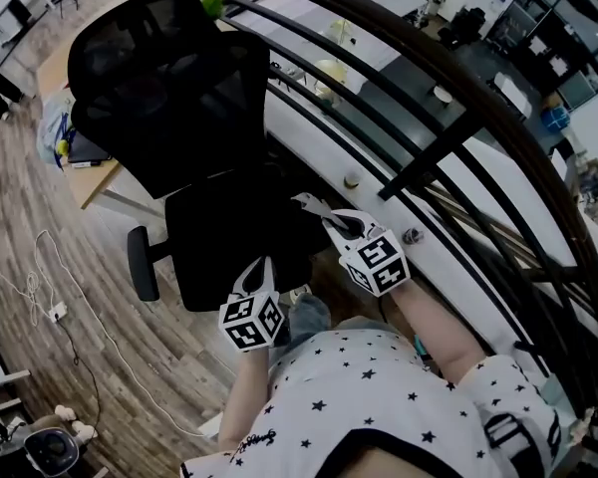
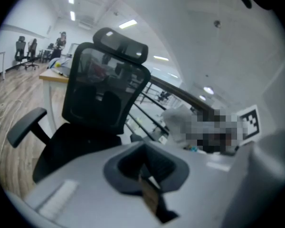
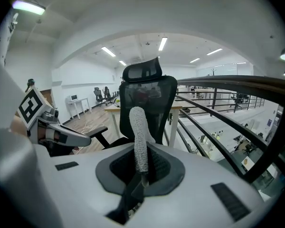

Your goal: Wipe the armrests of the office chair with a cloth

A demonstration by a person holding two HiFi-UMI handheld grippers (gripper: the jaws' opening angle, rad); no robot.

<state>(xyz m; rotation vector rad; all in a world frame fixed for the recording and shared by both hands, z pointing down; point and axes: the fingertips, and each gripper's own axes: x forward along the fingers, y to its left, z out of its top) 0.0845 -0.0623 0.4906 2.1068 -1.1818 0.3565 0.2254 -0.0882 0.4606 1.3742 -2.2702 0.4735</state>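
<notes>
Two hand-held grippers at office chair [image 1: 169,88] seat's front edge. Right hand-held gripper [image 3: 141,175] clamps grey cloth [image 3: 139,137], upright from its jaws. Left hand-held gripper [image 2: 147,175] jaws together. Armrest [image 1: 143,263] well apart, at seat's left edge.

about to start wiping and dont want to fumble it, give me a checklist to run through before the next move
1. Cloth gripped in right claw: ok, jaws shut on it.
2. Left claw free: ok, shut, nothing in it.
3. Floor-side armrest in view and bare: ok.
4. Armrest beside the railing in view: cannot tell, not made out.
5. Cloth in contact with an armrest: not ok, it is held in the air, apart from the floor-side armrest.
</notes>
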